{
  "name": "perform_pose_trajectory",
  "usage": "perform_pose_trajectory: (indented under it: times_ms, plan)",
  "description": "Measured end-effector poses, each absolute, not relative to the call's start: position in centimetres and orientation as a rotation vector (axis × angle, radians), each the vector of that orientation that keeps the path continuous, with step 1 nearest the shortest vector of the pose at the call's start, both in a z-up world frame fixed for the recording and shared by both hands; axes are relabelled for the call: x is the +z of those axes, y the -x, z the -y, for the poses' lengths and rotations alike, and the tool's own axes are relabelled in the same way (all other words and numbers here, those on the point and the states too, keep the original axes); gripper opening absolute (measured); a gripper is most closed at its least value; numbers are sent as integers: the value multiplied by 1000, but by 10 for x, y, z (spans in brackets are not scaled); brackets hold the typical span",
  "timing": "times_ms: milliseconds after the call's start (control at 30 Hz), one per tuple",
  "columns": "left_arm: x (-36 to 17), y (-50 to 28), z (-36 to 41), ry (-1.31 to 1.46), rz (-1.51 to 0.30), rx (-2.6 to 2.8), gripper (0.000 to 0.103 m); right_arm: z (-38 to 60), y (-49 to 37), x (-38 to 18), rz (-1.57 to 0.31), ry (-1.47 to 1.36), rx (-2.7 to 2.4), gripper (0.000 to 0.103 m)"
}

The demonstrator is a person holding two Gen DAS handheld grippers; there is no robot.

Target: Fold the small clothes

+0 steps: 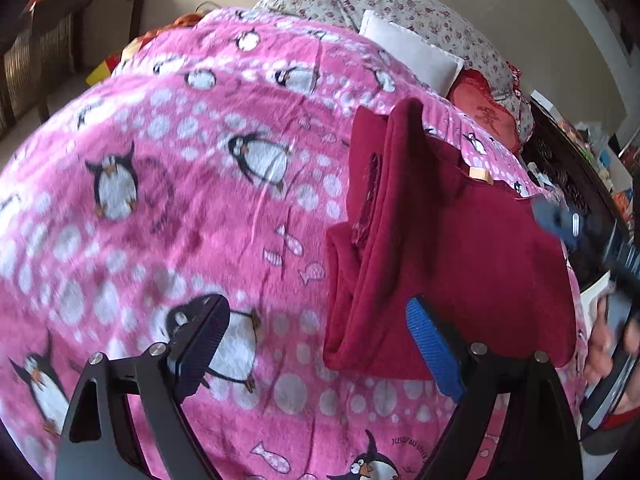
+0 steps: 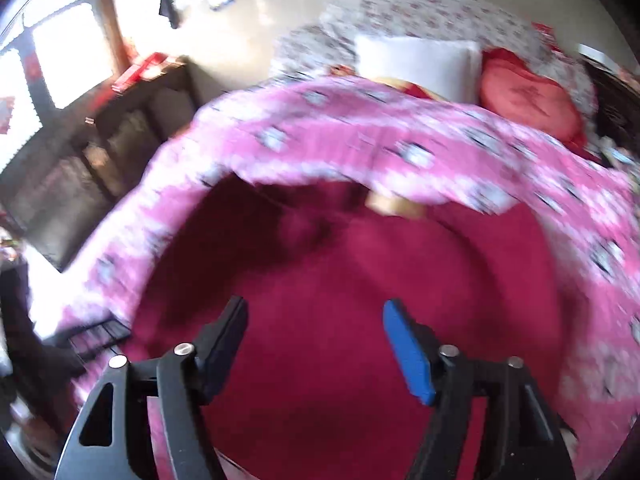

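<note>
A dark red garment (image 1: 448, 248) lies partly folded on the pink penguin blanket (image 1: 192, 184), its left side doubled over, a tan label near its collar. My left gripper (image 1: 320, 312) is open and empty above the blanket, just left of the garment's near edge. The right gripper shows blurred at the garment's right edge in the left wrist view (image 1: 568, 224). In the right wrist view the right gripper (image 2: 316, 320) is open and empty just above the red garment (image 2: 360, 280); the view is motion-blurred.
A white pillow (image 1: 412, 50), a red cushion (image 1: 484, 108) and a floral quilt (image 1: 400, 0) lie at the bed's head. Dark furniture (image 1: 576, 184) stands on the right of the bed, a dark bench (image 2: 100, 152) on the left.
</note>
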State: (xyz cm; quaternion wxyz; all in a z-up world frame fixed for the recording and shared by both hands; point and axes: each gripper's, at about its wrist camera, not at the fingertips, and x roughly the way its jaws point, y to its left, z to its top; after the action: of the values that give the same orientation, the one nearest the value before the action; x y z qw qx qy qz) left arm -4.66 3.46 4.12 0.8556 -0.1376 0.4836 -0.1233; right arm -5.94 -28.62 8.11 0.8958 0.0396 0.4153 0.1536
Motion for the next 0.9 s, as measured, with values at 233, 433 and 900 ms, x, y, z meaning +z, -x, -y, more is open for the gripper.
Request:
perform_pose_trajectory:
  times_ms: [233,433,900]
  plan:
    - [31,47,-31,344,-998,-257,97,186,-3,70,-922,13,415,87]
    - [27,43,-27,354,-974,-265,103,146,-40,34,-1038,102,391,87]
    - [80,60,15,266,-872,-465,43,221,-4,85,-868,-25,442,15]
